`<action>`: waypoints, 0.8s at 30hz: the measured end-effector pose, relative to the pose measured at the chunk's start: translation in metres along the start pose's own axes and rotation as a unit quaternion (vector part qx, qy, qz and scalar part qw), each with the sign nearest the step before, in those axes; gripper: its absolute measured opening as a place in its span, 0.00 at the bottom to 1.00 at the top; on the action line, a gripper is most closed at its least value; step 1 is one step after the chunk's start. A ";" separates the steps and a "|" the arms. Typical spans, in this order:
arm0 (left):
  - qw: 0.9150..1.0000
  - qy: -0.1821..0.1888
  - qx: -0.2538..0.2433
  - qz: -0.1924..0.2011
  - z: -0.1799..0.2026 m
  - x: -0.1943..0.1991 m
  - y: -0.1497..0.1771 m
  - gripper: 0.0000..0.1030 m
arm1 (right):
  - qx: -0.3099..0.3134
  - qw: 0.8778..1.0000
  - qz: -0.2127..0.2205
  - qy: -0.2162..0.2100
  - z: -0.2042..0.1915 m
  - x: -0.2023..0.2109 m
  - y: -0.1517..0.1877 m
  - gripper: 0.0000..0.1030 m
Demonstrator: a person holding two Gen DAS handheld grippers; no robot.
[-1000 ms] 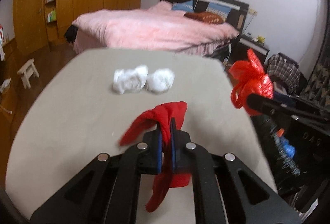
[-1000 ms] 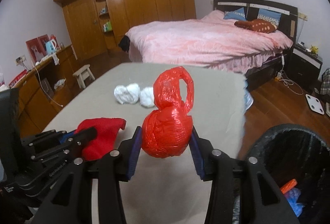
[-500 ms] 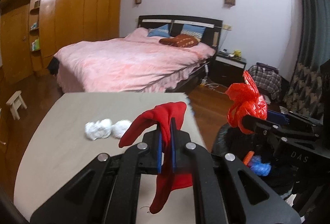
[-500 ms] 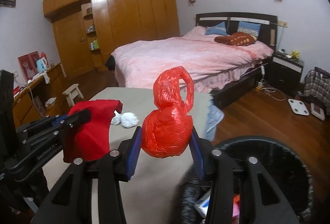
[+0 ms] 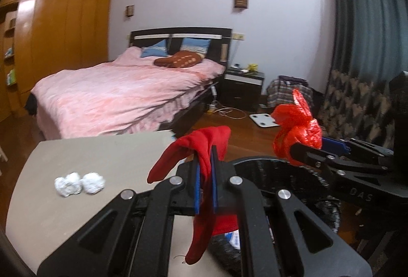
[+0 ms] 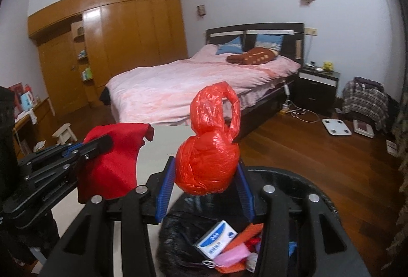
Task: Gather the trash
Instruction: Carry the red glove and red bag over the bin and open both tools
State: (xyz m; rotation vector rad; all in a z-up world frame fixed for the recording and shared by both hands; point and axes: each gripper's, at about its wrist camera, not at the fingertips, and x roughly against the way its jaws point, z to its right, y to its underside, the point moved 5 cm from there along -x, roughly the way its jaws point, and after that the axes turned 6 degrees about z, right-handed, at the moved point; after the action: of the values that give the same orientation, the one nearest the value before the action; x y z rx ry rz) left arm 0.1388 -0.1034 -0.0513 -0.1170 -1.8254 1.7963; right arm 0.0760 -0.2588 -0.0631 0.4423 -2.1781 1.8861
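Observation:
My left gripper (image 5: 205,164) is shut on a red cloth (image 5: 204,146) that hangs down between the fingers, at the table's right edge over the rim of the black trash bin (image 5: 257,164). My right gripper (image 6: 204,175) is shut on a knotted red plastic bag (image 6: 207,162) and holds it above the open bin (image 6: 285,175), which holds a blue-and-white box (image 6: 216,238) and other scraps. The red cloth also shows in the right wrist view (image 6: 112,159), and the red bag in the left wrist view (image 5: 297,134). Two white crumpled paper balls (image 5: 79,183) lie on the grey table (image 5: 102,149).
A bed with a pink cover (image 5: 114,90) stands beyond the table. A black nightstand (image 5: 242,88) and a white scale (image 5: 264,120) on the wood floor are to the right. A wooden wardrobe (image 6: 114,47) fills the left wall. A small stool (image 6: 65,132) stands by it.
Both grippers have swung right, from over the table toward the trash bin, each still holding its red item. The paper balls stay on the table, now farther left.

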 end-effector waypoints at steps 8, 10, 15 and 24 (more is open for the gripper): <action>0.999 0.043 -0.020 -0.001 0.040 -0.012 0.003 0.06 | -0.009 0.999 -0.008 0.036 0.031 0.008 0.011 0.45; 0.998 0.052 -0.025 -0.002 0.047 -0.016 0.006 0.06 | -0.011 0.999 -0.013 0.043 0.037 0.009 0.016 0.45; 0.997 0.069 -0.034 -0.010 0.062 -0.025 0.013 0.06 | -0.017 0.998 -0.027 0.059 0.052 0.005 0.028 0.45; 0.995 0.089 -0.028 -0.039 0.076 -0.045 0.023 0.14 | -0.026 0.995 -0.043 0.081 0.068 0.000 0.042 0.55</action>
State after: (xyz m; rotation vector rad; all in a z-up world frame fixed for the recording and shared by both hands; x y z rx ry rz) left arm 0.1353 -0.1893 -0.0825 -0.2166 -1.7299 1.6281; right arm 0.0623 -0.3211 -0.1117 0.3545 -2.0643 1.7520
